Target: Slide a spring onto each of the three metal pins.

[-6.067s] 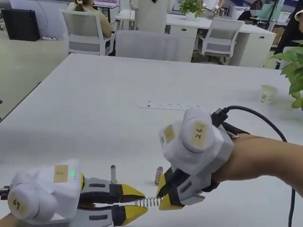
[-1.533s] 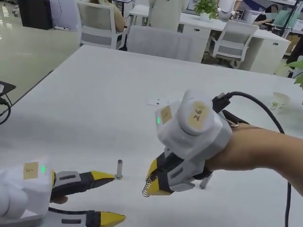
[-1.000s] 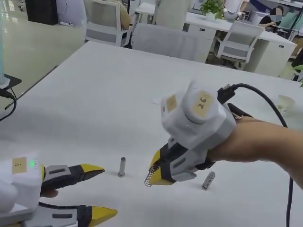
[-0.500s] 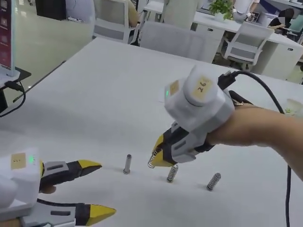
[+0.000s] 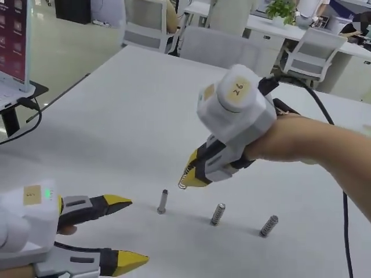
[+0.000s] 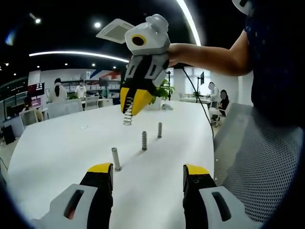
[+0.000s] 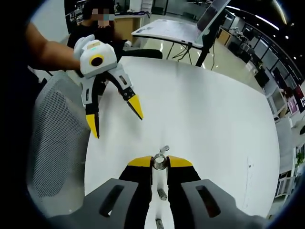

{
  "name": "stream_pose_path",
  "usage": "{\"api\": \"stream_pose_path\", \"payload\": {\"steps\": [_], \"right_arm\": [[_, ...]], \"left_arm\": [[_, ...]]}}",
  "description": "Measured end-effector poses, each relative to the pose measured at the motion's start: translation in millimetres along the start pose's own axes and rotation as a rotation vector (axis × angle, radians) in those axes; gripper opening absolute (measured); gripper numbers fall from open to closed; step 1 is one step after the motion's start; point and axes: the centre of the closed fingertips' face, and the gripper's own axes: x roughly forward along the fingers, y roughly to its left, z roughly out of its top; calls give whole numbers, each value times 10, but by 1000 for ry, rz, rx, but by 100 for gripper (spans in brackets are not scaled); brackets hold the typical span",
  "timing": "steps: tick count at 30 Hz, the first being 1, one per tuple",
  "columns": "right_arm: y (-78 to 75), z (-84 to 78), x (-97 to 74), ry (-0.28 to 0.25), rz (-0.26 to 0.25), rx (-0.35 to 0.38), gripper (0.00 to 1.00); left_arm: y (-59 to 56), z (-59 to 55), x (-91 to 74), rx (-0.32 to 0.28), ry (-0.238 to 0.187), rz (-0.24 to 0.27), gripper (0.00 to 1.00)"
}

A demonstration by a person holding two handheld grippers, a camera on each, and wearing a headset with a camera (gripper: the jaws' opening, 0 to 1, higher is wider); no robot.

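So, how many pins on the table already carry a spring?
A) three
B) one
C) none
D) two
D: the middle spring and the right spring stand on pins; the left pin is bare, and the right tongs hold a third spring.

My right claw [image 7: 160, 163] is clamped on a spring [image 7: 160, 161], which I see end-on between the yellow tips. Just beyond it, a small metal pin [image 7: 165, 149] stands on the white bench [image 7: 214, 109]. The left claw [image 7: 114, 117] hangs at upper left, held by a hand, jaws spread wide, near the bench edge beside a grey mesh chair [image 7: 52, 143].
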Motion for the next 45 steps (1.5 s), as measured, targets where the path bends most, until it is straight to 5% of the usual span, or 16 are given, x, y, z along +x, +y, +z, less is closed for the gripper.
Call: {"api": "stream_pose_path", "payload": {"steps": [16,45], "right_arm": [[-156,-14,347,23,29,24,8],[-123,-116,637,74,67,36,8]], "left_arm": [[16,16,17,-3,1,16,53],[45,-21,-27,-13,5,30,50]]}}
